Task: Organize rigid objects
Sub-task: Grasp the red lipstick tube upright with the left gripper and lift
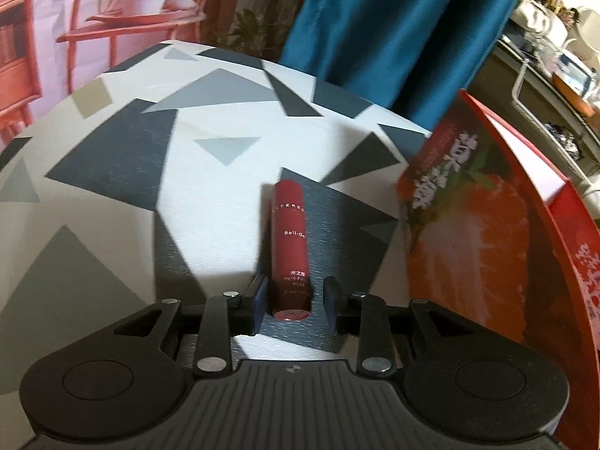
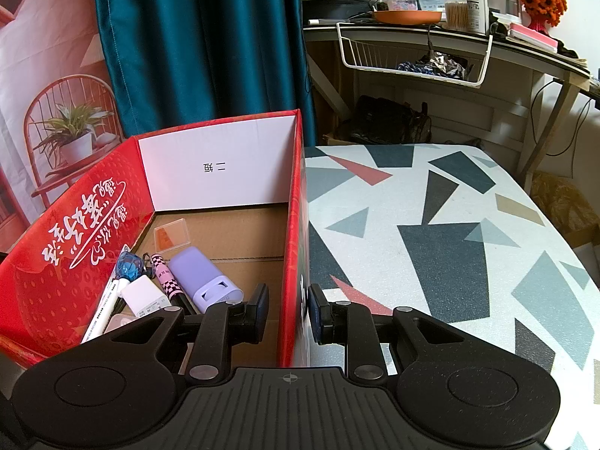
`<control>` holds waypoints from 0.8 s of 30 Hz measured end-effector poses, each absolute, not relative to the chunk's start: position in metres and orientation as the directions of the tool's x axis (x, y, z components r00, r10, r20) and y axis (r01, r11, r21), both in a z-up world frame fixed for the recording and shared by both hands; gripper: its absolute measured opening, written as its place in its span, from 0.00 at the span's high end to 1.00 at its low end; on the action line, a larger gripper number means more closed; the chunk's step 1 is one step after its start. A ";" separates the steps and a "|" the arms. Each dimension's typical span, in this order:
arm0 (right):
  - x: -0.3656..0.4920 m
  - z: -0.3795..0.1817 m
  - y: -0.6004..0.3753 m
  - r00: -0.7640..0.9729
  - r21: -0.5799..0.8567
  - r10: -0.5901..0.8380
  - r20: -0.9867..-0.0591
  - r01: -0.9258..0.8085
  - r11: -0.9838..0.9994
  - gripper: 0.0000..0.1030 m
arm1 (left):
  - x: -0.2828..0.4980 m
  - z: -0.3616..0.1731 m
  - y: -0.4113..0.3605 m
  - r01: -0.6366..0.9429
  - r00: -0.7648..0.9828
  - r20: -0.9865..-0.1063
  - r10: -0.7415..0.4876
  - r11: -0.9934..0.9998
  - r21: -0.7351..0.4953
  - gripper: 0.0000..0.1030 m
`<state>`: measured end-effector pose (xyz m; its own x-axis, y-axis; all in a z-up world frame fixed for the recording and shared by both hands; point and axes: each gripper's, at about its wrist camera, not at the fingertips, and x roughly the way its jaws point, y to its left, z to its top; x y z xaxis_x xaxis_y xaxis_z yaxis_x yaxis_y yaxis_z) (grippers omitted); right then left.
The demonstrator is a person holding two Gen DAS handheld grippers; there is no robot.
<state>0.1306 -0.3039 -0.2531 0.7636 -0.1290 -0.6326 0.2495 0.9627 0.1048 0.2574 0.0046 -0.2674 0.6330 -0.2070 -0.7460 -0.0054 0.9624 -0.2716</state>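
Observation:
A dark red roll-on tube [image 1: 289, 240] lies on the patterned table [image 1: 210, 195], pointing away from me. My left gripper [image 1: 293, 302] is open around the tube's near end, with a small gap at each blue finger pad [image 1: 258, 302]. The red cardboard box [image 2: 75, 225] stands on the table's left part, and its outer side [image 1: 468, 225] shows at the right of the left wrist view. My right gripper [image 2: 288, 309] is open and straddles the box's right wall [image 2: 294, 225], one finger inside and one outside.
The box holds a lilac case [image 2: 204, 277], a white charger [image 2: 144, 296], a checkered pen [image 2: 167, 277], a blue gem charm [image 2: 129, 266] and a clear card holder [image 2: 170, 234]. A teal curtain [image 2: 198, 45] hangs behind. A cluttered desk [image 2: 431, 33] stands at the far right.

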 end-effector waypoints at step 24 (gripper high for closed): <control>0.130 -0.253 -0.304 0.764 0.105 -0.129 -0.632 0.249 0.963 0.78 | 0.273 -0.270 -0.004 0.038 0.657 -0.740 -0.144 0.987 -0.158 0.67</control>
